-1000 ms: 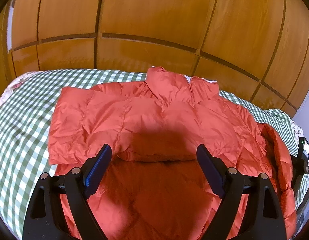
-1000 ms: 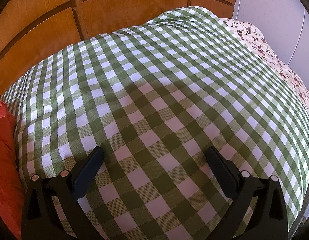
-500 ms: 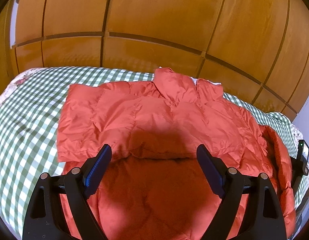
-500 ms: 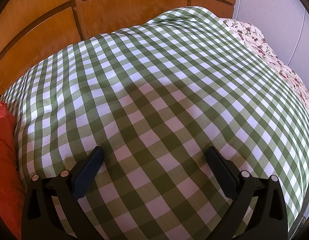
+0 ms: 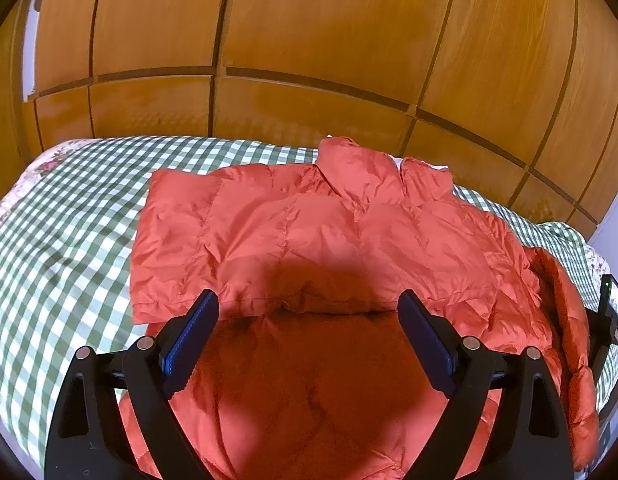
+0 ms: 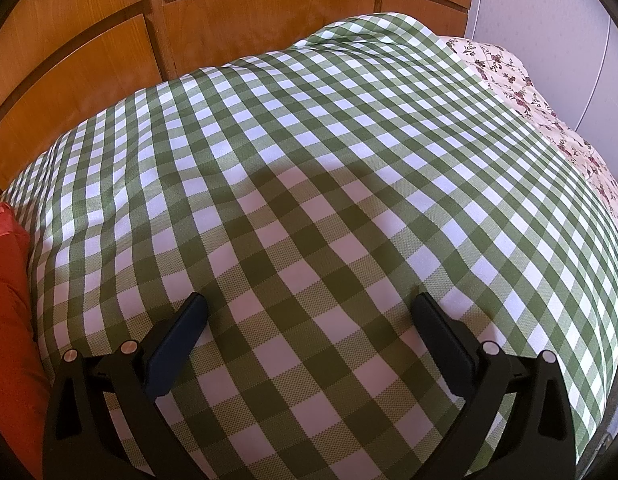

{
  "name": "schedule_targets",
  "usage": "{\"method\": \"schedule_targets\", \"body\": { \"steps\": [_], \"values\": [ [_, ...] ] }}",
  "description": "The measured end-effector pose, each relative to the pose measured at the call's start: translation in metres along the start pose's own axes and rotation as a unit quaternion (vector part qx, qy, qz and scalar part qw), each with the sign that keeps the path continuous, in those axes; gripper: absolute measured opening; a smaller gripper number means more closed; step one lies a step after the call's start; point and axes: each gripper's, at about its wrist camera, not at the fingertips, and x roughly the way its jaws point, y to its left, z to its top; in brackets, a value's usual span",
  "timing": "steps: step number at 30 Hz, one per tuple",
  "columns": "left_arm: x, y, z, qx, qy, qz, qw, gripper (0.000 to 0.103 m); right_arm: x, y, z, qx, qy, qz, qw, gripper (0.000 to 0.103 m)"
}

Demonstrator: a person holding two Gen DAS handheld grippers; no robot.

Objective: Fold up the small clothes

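Plainly, the left hand-held gripper (image 5: 307, 312) is the nearer one: the jacket (image 5: 329, 240) lies straight ahead of it and under it on the bed (image 5: 69, 240), collar toward the far wardrobe (image 5: 309, 40), hem toward the camera, so its long axis runs along the gripper's line of sight. Its jaws stand wide with nothing between them, above the near orange cloth. The right hand-held gripper (image 6: 309, 312), likewise wide and empty, faces bare checked cover; only an edge of the jacket (image 6: 9, 300) shows at its far left. A reach by the right would have to go leftward.
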Motion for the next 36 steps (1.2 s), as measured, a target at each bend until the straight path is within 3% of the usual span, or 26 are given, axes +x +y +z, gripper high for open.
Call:
{"method": "schedule_targets", "body": {
  "steps": [13,22,25,29,31,34,36],
  "values": [
    [-0.008,0.011,0.0,-0.01,0.006,0.016,0.9998,0.09,0.0,0.0,0.0,0.0,0.0,0.0,1.0,0.101],
    [-0.007,0.022,-0.014,-0.015,0.034,0.031,0.9988,0.092,0.001,0.0,0.001,-0.004,0.0,-0.006,1.0,0.101],
    [-0.003,0.022,-0.02,-0.011,0.043,0.032,0.9985,0.092,-0.016,-0.01,0.002,0.012,0.002,0.026,1.0,0.101],
    [0.004,0.019,-0.026,0.0,0.053,0.054,0.9971,0.092,-0.09,-0.017,-0.017,0.0,-0.083,0.052,0.995,0.101],
    [0.009,0.016,-0.029,0.005,0.064,0.065,0.9958,0.092,-0.127,-0.011,-0.037,-0.027,-0.104,0.104,0.989,0.101],
    [0.013,0.009,-0.033,0.013,0.076,0.07,0.9946,0.092,-0.165,0.007,-0.074,-0.101,-0.089,0.195,0.971,0.101],
    [0.014,0.004,-0.035,0.019,0.081,0.075,0.9937,0.092,-0.178,0.022,-0.103,-0.152,-0.069,0.212,0.963,0.101]
  ]
}}
